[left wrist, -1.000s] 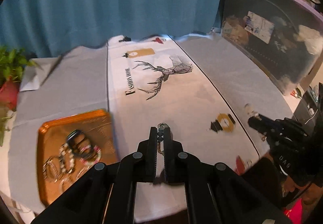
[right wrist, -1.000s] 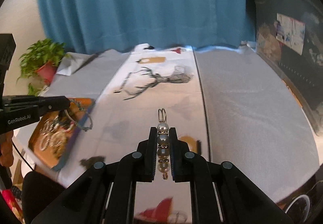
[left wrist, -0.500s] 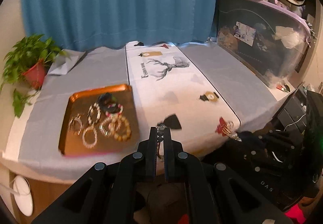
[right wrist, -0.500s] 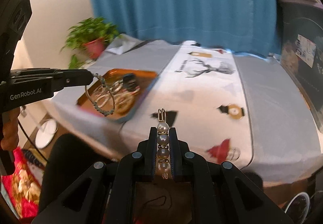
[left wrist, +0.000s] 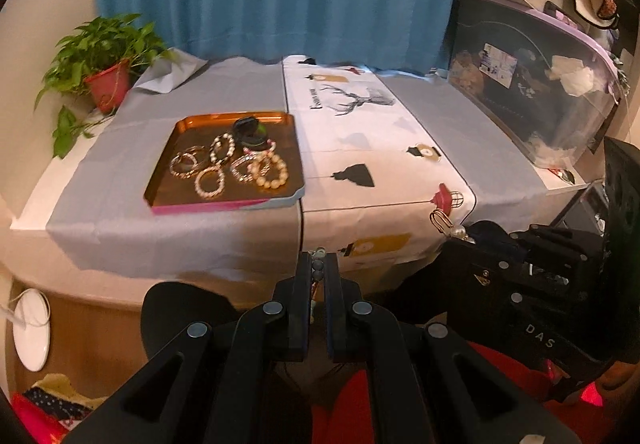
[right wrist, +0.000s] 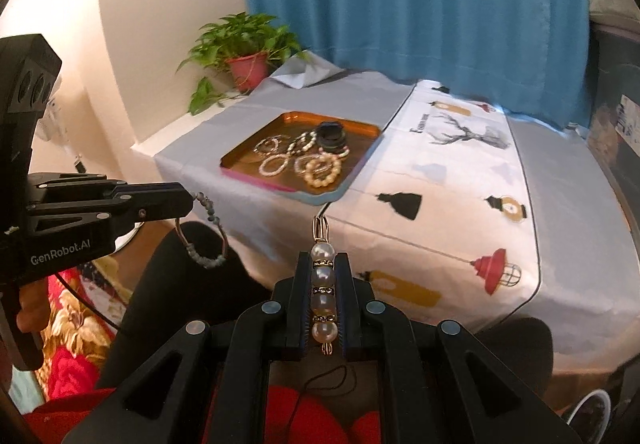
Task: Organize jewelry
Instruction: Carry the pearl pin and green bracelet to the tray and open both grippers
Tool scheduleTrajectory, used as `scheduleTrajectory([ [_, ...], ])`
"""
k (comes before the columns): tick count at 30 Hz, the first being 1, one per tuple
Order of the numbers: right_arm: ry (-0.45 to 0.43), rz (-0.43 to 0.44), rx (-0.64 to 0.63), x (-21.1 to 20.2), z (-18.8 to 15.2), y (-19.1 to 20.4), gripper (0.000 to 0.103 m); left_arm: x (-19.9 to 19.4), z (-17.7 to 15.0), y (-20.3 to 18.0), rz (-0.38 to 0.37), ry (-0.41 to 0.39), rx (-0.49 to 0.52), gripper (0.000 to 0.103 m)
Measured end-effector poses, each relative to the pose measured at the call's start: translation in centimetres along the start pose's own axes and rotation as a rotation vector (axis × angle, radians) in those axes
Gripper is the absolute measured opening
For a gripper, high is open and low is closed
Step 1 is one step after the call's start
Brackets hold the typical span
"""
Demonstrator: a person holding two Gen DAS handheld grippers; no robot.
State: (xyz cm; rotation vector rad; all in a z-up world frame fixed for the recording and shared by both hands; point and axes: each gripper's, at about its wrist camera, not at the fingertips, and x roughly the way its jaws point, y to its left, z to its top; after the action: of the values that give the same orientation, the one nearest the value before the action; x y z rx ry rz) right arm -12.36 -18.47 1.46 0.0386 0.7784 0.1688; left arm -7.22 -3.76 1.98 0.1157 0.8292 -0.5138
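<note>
Short of the copper tray [right wrist: 362, 131], off the table's near edge, the left gripper [right wrist: 188, 199] pinches a grey beaded bangle [right wrist: 206, 240], letting its loop hang free. Right of it, the right gripper [right wrist: 324, 294] clamps a pearl hair clip [right wrist: 323, 290] lengthwise, likely bound for the tray's bracelets [right wrist: 316, 163].

I see the table [left wrist: 36, 203] covered by a grey cloth [left wrist: 224, 99] and a white printed runner [left wrist: 372, 147]. An orange tray [left wrist: 160, 179] sits on the cloth, a potted plant [left wrist: 106, 83] at the far-left corner.
</note>
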Motion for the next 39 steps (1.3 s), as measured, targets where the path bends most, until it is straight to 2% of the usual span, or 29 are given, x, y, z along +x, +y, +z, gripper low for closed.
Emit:
scheduleTrajectory([
  [10, 0.017, 0.013, -0.025, 1.0, 0.5, 1.2, 0.012, -0.2, 0.5, 1.0, -0.003, -0.012, -0.017, 0.003],
  [16, 0.009, 0.022, -0.045, 2.6, 2.7, 1.5, 0.012, 0.1, 3.0, 3.5, 0.038, -0.043, -0.028, 0.004],
  [21, -0.004, 0.033, -0.055, 5.3, 5.8, 1.6, 0.012, 1.4, 5.9, 6.3, 0.084, -0.073, -0.037, 0.003],
  [26, -0.03, 0.047, -0.062, 9.1, 9.8, 1.8, 0.012, 4.0, 8.7, 9.7, 0.11, -0.084, -0.064, 0.004],
  [29, -0.027, 0.061, -0.053, 11.6, 11.7, 1.9, 0.012, 6.6, 10.1, 11.8, 0.12, -0.062, -0.079, 0.004],
  [34, 0.015, 0.077, -0.048, 17.2, 14.2, 2.1, 0.012, 11.2, 11.6, 14.4, 0.127, -0.02, -0.078, 0.004],
  [39, 0.064, 0.059, -0.046, 22.3, 15.3, 2.2, 0.012, 15.2, 12.6, 16.7, 0.136, 0.015, -0.087, 0.004],
])
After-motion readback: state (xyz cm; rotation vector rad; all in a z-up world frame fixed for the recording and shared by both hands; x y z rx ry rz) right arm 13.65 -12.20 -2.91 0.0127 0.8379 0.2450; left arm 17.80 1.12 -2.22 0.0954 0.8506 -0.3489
